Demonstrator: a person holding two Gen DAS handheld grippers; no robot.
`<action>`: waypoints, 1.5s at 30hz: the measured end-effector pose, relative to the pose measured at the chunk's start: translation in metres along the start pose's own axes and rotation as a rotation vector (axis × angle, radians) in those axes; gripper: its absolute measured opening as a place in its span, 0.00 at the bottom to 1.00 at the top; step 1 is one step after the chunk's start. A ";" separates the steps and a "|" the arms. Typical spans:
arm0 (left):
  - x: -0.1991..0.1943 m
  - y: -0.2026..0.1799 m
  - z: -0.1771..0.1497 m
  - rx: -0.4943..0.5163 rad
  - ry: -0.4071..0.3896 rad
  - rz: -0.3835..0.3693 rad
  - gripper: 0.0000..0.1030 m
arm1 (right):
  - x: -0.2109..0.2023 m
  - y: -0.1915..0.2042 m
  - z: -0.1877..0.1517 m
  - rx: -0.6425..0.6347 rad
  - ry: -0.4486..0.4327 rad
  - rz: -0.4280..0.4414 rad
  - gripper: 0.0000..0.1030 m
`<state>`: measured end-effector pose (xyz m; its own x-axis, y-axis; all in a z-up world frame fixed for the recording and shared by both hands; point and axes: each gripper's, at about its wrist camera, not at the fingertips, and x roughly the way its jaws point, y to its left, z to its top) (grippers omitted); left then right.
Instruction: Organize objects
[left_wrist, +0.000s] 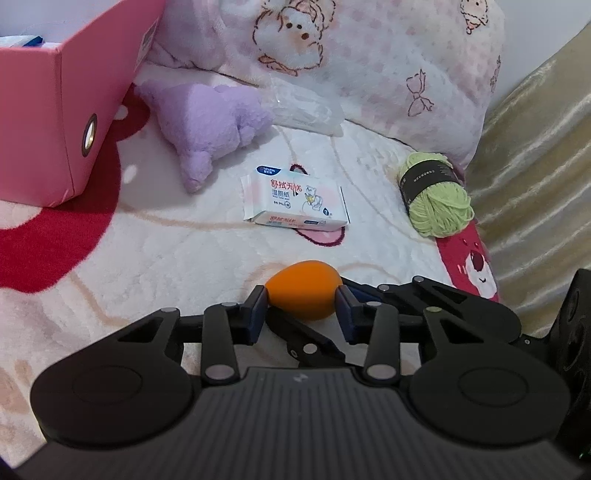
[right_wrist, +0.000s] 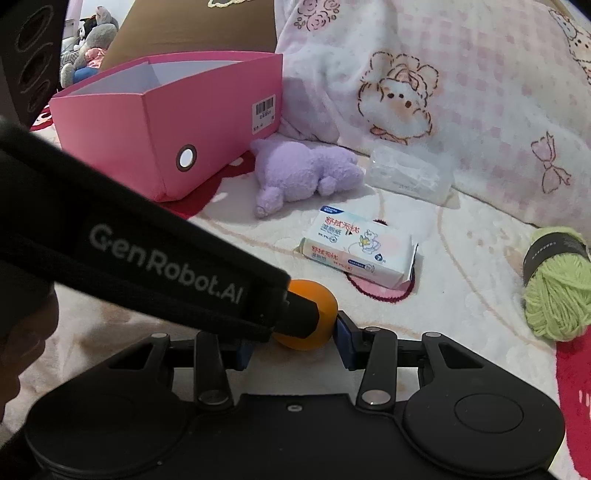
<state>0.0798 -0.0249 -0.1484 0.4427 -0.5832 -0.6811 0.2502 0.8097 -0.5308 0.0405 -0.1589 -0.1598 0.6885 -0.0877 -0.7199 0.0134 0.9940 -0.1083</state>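
An orange egg-shaped sponge (left_wrist: 303, 288) sits between the fingers of my left gripper (left_wrist: 302, 301), whose pads touch both its sides. In the right wrist view the same sponge (right_wrist: 317, 317) also sits between my right gripper's fingers (right_wrist: 295, 332); the left gripper's body and strap (right_wrist: 166, 266) cross over it and hide the right gripper's left finger. A purple plush toy (left_wrist: 210, 125), a wet-wipes pack (left_wrist: 295, 201), a green yarn ball (left_wrist: 436, 195) and a clear plastic packet (left_wrist: 306, 107) lie on the blanket. A pink open box (right_wrist: 166, 122) stands at the left.
A pink-patterned quilt (left_wrist: 369, 55) is bunched behind the objects. A gold curtain (left_wrist: 535, 166) hangs at the right. A brown cardboard box (right_wrist: 199, 29) and stuffed toys (right_wrist: 88, 44) are behind the pink box. The white and red blanket (left_wrist: 147, 258) covers the surface.
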 end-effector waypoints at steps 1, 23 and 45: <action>-0.001 0.000 0.001 -0.001 0.004 0.000 0.38 | 0.000 0.001 0.001 0.001 0.002 0.002 0.47; -0.045 -0.012 0.017 0.015 0.090 0.052 0.38 | -0.029 0.022 0.024 -0.002 0.032 0.033 0.49; -0.123 -0.028 0.034 0.036 0.071 0.063 0.37 | -0.083 0.050 0.061 -0.076 0.004 0.075 0.52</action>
<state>0.0480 0.0265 -0.0331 0.3968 -0.5332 -0.7472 0.2550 0.8460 -0.4683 0.0281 -0.0979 -0.0639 0.6823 -0.0134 -0.7310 -0.0936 0.9900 -0.1054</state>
